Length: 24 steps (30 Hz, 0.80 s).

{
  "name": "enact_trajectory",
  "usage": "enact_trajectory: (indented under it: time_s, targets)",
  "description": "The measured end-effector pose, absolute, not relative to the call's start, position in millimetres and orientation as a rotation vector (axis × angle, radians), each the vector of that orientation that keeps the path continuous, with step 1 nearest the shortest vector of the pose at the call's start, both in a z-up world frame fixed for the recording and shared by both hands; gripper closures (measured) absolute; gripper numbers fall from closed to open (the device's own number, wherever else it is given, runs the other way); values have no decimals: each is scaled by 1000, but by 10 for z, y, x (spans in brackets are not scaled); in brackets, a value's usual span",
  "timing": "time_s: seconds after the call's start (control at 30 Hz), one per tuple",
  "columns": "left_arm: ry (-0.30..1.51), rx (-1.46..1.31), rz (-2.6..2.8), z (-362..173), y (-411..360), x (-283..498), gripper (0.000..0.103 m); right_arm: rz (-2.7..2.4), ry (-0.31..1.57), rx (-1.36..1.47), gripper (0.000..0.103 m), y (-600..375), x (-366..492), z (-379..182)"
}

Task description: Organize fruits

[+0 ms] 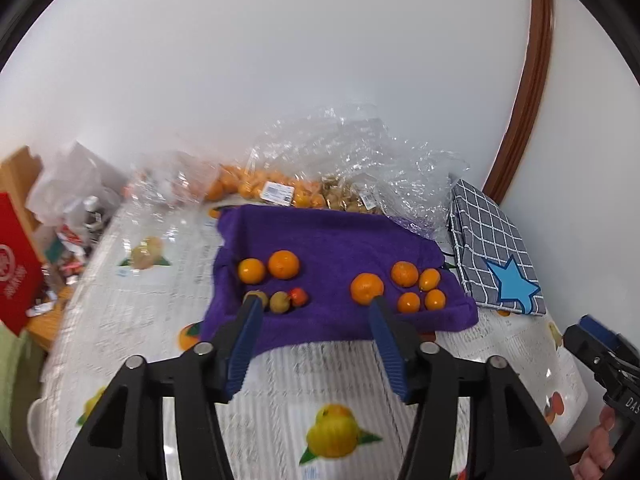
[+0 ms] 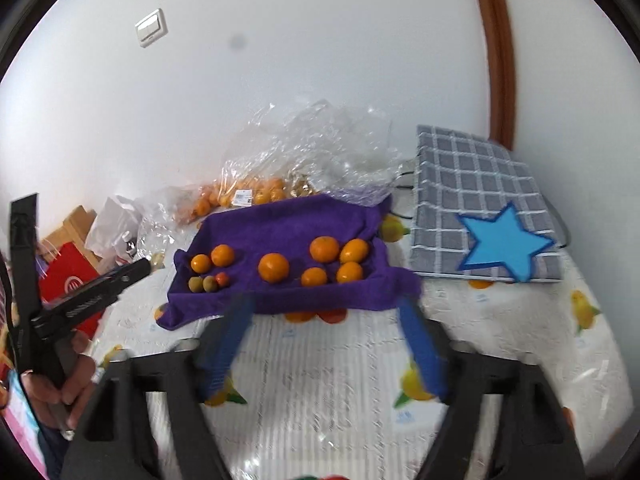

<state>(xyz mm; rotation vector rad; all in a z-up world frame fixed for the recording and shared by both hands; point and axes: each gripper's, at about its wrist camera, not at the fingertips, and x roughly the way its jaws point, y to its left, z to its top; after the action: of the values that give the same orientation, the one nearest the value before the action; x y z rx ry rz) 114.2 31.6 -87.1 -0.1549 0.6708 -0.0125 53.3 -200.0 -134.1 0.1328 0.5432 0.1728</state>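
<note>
My left gripper (image 1: 316, 300) is parted and empty, and my right gripper (image 2: 326, 304) stands wider, empty too; both hang above the desk (image 1: 280, 368), short of the purple towel (image 1: 320, 236). On the towel the fruits look sorted already: two oranges (image 1: 268, 268) with three small fruits (image 1: 280, 301) at the left, six oranges (image 1: 400, 286) at the right. I judge I'm between picks, maybe finished. The small ones are blurry, possibly longans. Next, any regrouping needs a gentle, centred pinch on round fruit.
</note>
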Motion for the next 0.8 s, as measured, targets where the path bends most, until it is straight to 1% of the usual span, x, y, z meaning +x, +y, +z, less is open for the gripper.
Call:
enact_trajectory:
  time_s: [0.03,0.07,0.1,0.13,0.17,0.23,0.33,0.43,0.8]
  targets:
    - [665,-152,-9,-817,297,1060,47,158,519,110,14,-2006,434,-1313]
    - [656,-153,-11,-764,283,992,46,146,497,90,9,-2011,338,-1284]
    - [647,-154,-11,-721,264,936,43,142,485,81,6,-2018,278,-1261]
    - [634,-153,-13,-670,239,870,38,139,474,74,5,-2024,221,-1240]
    - [627,-149,-16,-635,213,827,36,138,465,65,3,-2032,151,-1219]
    - [611,-134,-22,-555,135,723,28,126,473,58,2,-2054,96,-1205]
    - [595,-104,-18,-467,7,609,24,85,485,43,2,-2074,26,-1194]
    - [587,-93,-11,-433,-68,546,21,85,472,48,2,-2125,-45,-1169]
    - [586,-85,-22,-433,-164,560,21,44,436,52,2,-2236,-232,-1085]
